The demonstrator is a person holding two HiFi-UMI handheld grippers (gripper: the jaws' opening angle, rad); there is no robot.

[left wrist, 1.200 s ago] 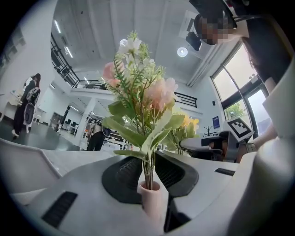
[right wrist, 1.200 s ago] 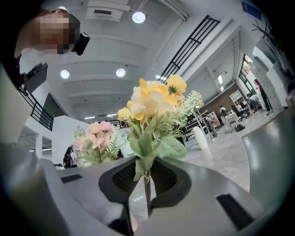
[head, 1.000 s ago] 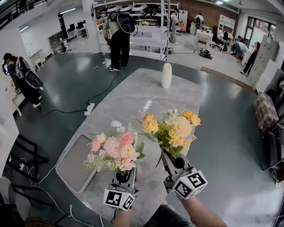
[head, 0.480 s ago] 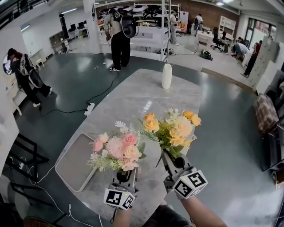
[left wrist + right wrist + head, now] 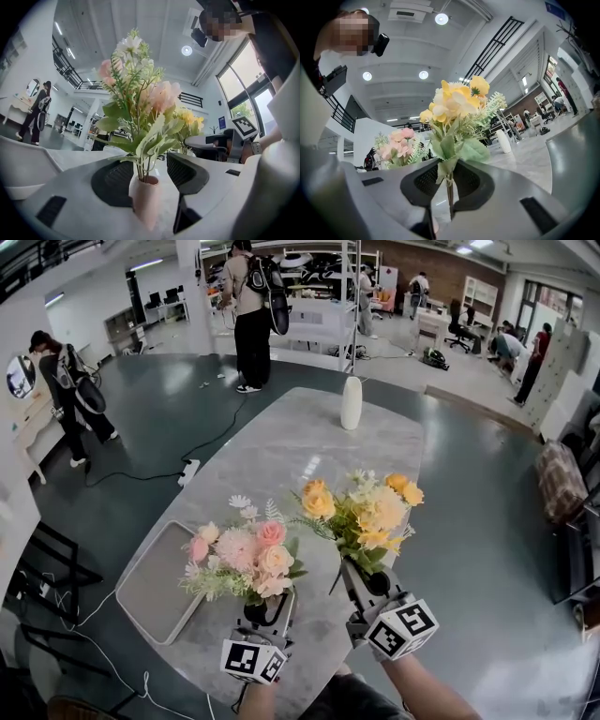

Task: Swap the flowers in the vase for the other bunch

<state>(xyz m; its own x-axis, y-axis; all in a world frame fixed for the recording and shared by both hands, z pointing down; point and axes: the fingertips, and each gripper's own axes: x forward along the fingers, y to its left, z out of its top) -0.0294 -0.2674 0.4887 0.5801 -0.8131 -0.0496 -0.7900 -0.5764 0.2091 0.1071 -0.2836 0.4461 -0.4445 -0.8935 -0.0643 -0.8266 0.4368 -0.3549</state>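
Observation:
A small pink vase (image 5: 145,199) with the pink bunch (image 5: 242,559) stands upright between the jaws of my left gripper (image 5: 265,610). Those jaws have just been opening: the right pad (image 5: 187,173) now stands clear of the vase, so nothing is gripped. My right gripper (image 5: 361,576) is shut on the thin stem (image 5: 449,192) of the yellow bunch (image 5: 367,512), which it holds upright just right of the pink one. Both grippers are near the front edge of the marble table (image 5: 281,456). The flowers hide the pink vase in the head view.
A tall white vase (image 5: 352,401) stands at the far end of the table. A grey tray (image 5: 159,582) lies at the front left. Several people stand or sit on the dark floor beyond, and a cable runs across it at left.
My left gripper's jaws have spread apart around the pink vase, and the pink bunch has settled slightly. The right gripper and yellow bunch have not moved. People in the background have walked on.

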